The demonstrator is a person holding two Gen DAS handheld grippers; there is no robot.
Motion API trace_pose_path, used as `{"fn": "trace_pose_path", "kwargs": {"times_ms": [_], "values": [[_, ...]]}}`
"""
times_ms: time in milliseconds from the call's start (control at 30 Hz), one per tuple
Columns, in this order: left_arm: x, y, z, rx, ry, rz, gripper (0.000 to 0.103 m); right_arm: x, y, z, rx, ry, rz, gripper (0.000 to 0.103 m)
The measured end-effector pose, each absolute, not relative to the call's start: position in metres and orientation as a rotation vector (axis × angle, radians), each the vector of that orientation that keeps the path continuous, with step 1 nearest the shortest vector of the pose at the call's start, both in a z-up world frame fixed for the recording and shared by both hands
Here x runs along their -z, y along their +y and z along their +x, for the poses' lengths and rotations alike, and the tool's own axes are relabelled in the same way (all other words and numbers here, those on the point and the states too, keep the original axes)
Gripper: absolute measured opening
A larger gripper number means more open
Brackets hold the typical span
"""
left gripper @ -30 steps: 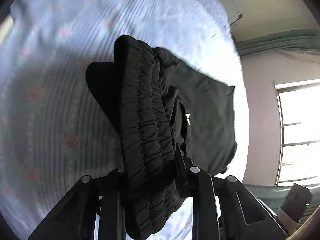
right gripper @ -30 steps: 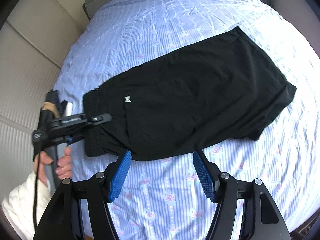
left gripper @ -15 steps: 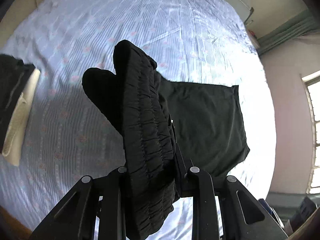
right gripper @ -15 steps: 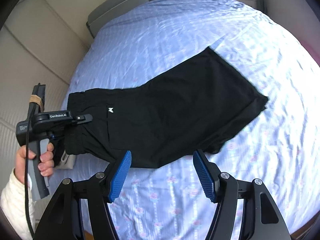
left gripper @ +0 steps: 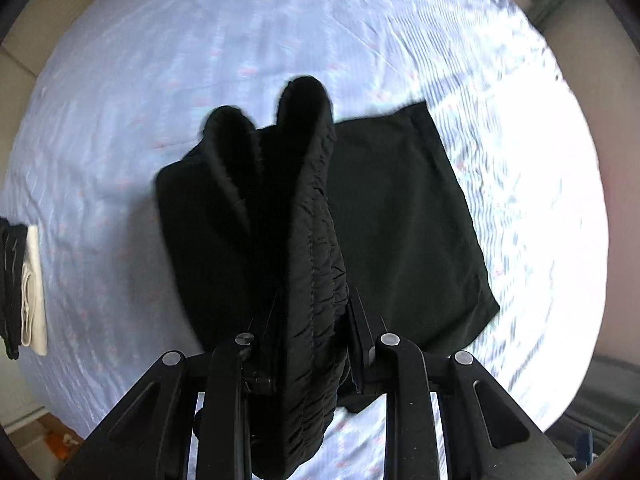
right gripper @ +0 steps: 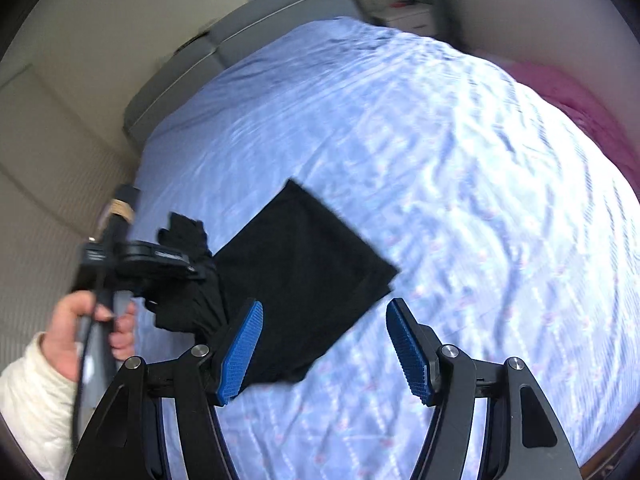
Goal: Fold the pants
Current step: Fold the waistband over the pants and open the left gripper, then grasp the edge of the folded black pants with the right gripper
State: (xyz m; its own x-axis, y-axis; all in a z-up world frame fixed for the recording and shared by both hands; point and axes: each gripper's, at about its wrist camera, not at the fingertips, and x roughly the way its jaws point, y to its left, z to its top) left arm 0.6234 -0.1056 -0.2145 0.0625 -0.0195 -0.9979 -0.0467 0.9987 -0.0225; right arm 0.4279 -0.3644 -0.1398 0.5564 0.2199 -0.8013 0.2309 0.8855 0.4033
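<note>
Black pants (right gripper: 304,264) lie partly on the blue floral bedsheet. My left gripper (left gripper: 308,332) is shut on their gathered elastic waistband (left gripper: 316,240) and holds it lifted above the bed; the leg end (left gripper: 404,232) still rests flat on the sheet. In the right wrist view the left gripper (right gripper: 160,258) shows at the left, held by a hand, with the waistband bunched in it. My right gripper (right gripper: 324,344) is open and empty, its blue pads (right gripper: 240,356) hovering over the near edge of the pants.
The bedsheet (right gripper: 460,168) spreads wide to the right and beyond the pants. A folded stack of dark and white clothes (left gripper: 24,288) lies at the bed's left edge. Grey pillows (right gripper: 248,32) stand at the head, a pink cover (right gripper: 572,104) at the far right.
The left gripper has lifted the waistband higher and carried it over toward the leg end, so less cloth lies flat. The right gripper has pulled back and up, still open.
</note>
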Motion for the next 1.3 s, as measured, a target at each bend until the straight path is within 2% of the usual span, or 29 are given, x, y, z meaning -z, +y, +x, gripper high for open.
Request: {"fn": "trace_pose_path", "kwargs": {"times_ms": [100, 167, 233, 267, 300, 567, 800, 933, 1100, 1300], "values": [[0.236, -0.141, 0.637, -0.055, 1.537, -0.019, 0.026, 0.146, -0.380, 0.433, 0.042, 0.998, 0.512, 0.066], [0.246, -0.163, 0.647, -0.050, 1.533, -0.011, 0.031, 0.151, -0.385, 0.441, 0.062, 1.012, 0.498, 0.066], [0.246, -0.181, 0.658, -0.031, 1.506, -0.013, 0.049, 0.154, -0.393, 0.445, 0.071, 1.014, 0.494, 0.066], [0.242, -0.188, 0.663, -0.020, 1.491, -0.022, 0.064, 0.155, -0.397, 0.446, 0.069, 1.010, 0.501, 0.066], [0.233, -0.191, 0.666, -0.025, 1.463, -0.035, 0.071, 0.157, -0.402, 0.448, 0.068, 1.009, 0.513, 0.066], [0.180, -0.141, 0.655, 0.049, 1.327, -0.142, 0.075, 0.168, -0.404, 0.457, -0.003, 1.013, 0.536, 0.066], [0.191, -0.042, 0.590, 0.017, 1.343, -0.085, 0.075, 0.186, -0.362, 0.463, -0.129, 1.058, 0.477, 0.066], [0.200, -0.010, 0.556, -0.019, 1.355, -0.027, 0.075, 0.204, -0.341, 0.475, -0.187, 1.076, 0.473, 0.066], [0.205, -0.011, 0.532, -0.041, 1.329, 0.050, 0.076, 0.237, -0.330, 0.507, -0.216, 1.117, 0.494, 0.066], [0.220, -0.035, 0.512, 0.018, 1.366, -0.020, 0.076, 0.280, -0.327, 0.552, -0.252, 1.197, 0.591, 0.066]]}}
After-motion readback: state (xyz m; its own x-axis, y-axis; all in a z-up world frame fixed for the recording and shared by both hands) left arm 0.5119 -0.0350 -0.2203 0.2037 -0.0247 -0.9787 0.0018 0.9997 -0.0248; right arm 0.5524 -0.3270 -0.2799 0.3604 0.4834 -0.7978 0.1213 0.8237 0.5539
